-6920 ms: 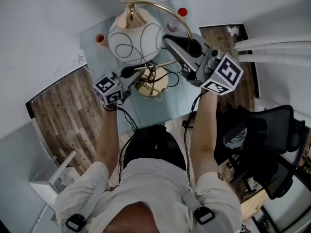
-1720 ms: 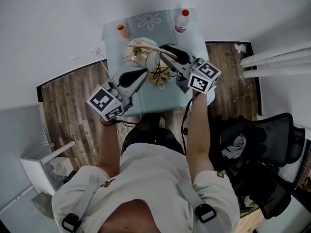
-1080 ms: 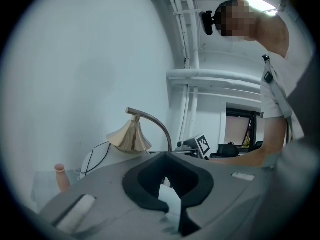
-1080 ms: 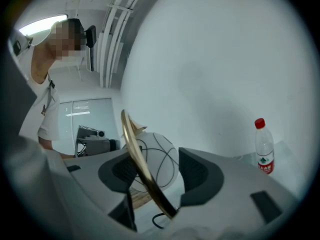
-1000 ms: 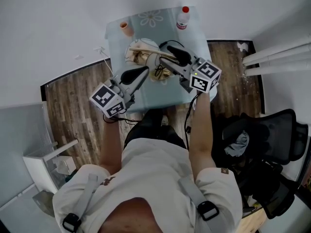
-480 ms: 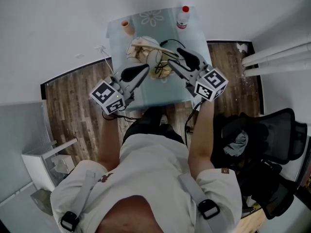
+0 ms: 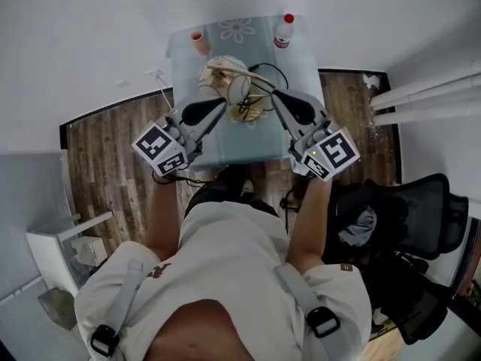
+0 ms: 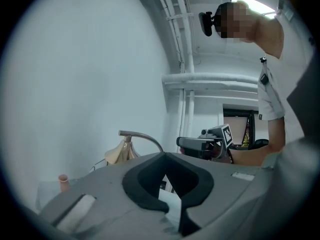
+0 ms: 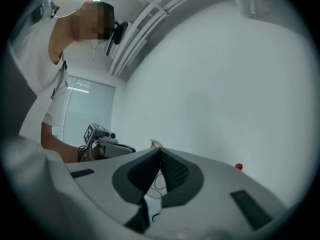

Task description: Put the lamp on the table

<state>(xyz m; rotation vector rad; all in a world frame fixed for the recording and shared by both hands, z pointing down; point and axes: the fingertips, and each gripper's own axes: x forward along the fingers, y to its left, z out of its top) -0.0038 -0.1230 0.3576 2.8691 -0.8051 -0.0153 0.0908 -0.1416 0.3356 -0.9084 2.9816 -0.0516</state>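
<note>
The lamp (image 7: 228, 83), with a white globe shade and a curved gold arm, stands on its gold base (image 7: 249, 111) on the pale glass table (image 7: 240, 147); its black cord loops beside it. My left gripper (image 7: 222, 104) is shut and empty, its tip just left of the base. Shut and empty too, my right gripper (image 7: 276, 95) hangs right of the base, clear of the lamp. In the left gripper view the lamp's arm (image 8: 143, 136) rises beyond the shut jaws of my left gripper (image 8: 164, 156). My right gripper (image 9: 160, 152) shows its jaws pressed together.
A small orange cup (image 7: 198, 41) and a white bottle with a red cap (image 7: 283, 30) stand at the table's far edge. Wood floor lies on both sides, a black office chair (image 7: 409, 224) at the right, white pipes (image 7: 421, 100) by the wall.
My right gripper has let go of the lamp, drawn back toward the person and to the right, and closed its jaws. The lamp stays on the table. The left gripper has hardly moved.
</note>
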